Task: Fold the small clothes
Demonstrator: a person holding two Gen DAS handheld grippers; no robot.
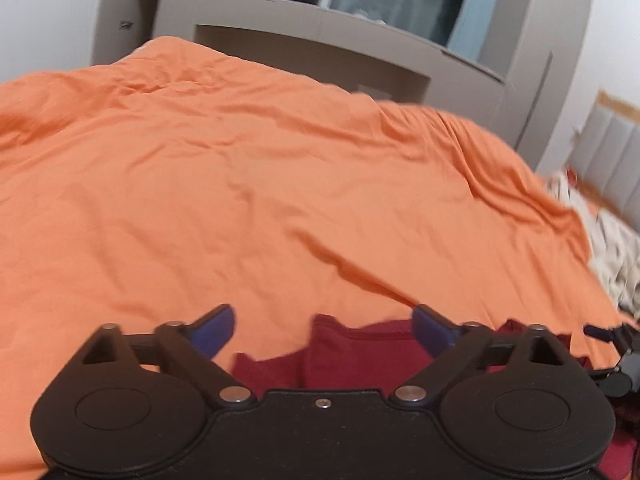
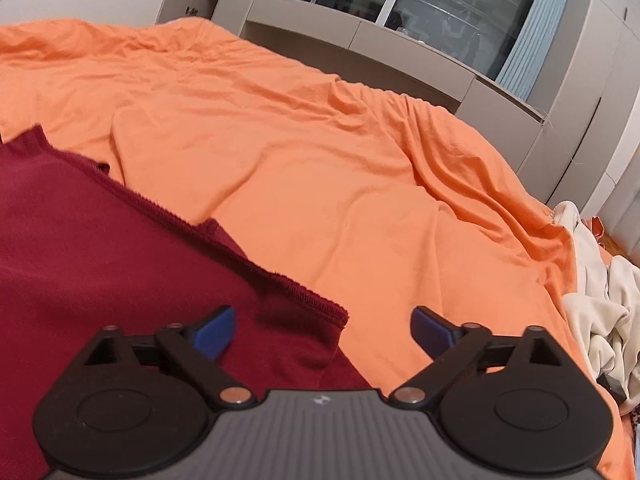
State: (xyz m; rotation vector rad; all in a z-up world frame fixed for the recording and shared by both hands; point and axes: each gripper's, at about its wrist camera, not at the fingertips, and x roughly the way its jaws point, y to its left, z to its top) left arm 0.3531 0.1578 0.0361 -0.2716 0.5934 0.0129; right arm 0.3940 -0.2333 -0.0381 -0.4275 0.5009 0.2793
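Note:
A dark red garment lies on the orange bedsheet. In the right wrist view it fills the lower left, its ribbed hem running diagonally to a corner below the jaws. My right gripper is open and empty, held just above that hem corner. In the left wrist view the red garment shows as a folded bump low down, between the blue pads. My left gripper is open and empty just above it. The right gripper's tip shows at the right edge of the left wrist view.
The orange sheet is wrinkled, with ridges running toward the right. A crumpled cream cloth lies at the bed's right edge, also in the left wrist view. Grey cabinets and a dark window stand behind the bed.

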